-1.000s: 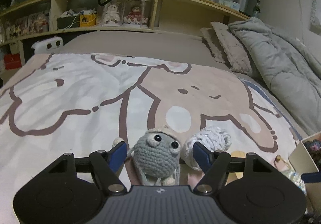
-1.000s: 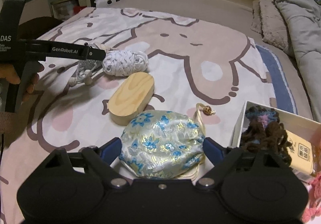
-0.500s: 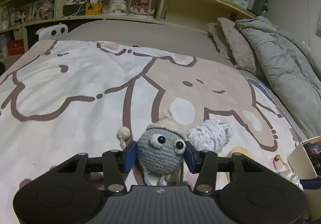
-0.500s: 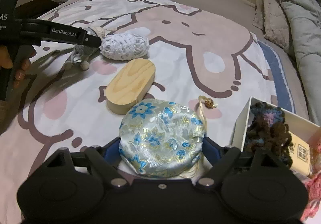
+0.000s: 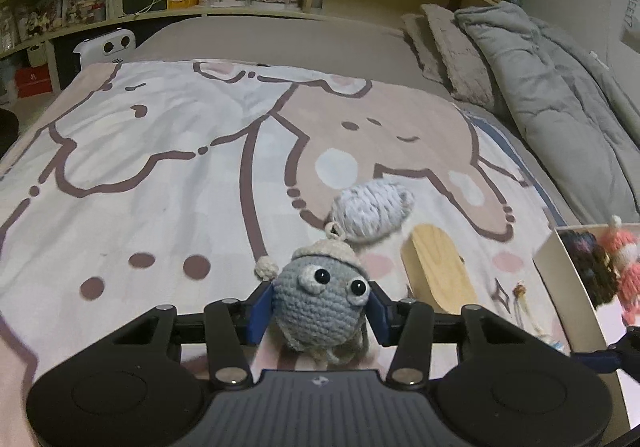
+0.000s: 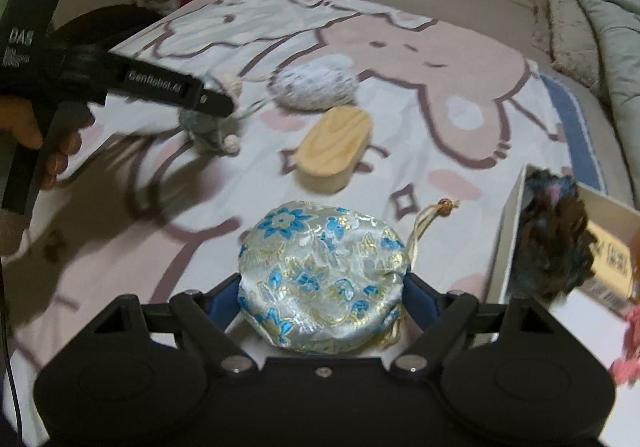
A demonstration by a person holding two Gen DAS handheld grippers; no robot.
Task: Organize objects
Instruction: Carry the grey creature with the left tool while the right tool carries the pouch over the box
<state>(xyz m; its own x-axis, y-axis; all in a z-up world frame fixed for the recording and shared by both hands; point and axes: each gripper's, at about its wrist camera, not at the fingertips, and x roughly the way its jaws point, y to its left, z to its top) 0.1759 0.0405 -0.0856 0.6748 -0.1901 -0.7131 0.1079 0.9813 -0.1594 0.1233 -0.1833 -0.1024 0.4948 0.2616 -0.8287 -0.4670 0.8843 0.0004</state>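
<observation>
Two grippers are both carrying loads now. Landmark = white box [image 6: 505,243], sitting at the bed's right edge.

Near: R gripper [image 6: 324,297] is clamping the brocade pouch [image 6: 320,279] (silver w/ blue flowers) across its width; pads are pressing both sides, cord w/ bead trailing toward the box. Jaws closed in earlier in the last sec, now sitting snug. Pouch is hanging just left of the box wall, so R hand is the nearer one; judged next move = short carry rightward over the rim.

L gripper [image 5: 318,309] is pinching the grey crochet doll [image 5: 320,307] at the head, blue pads touching both cheeks, legs dangling below. L jaws likewise closed onto it within the last sec. Doll is well left of the box, w/ other items lying between.

Mid: wooden oval block [image 6: 334,149] is lying left of the box, long axis running diagonally, near-left to far-right in R view. Beyond it, white yarn ball [image 6: 316,85], farther from the box.

Box is already holding dark yarn, a tan pkg w/ print too blurred to read, and pink crochet.

Writing: "GenRobot.AI" on L gripper's side; "DAS" on its handle, smaller lines below unreadable. Far wall sign: not legible.
</observation>
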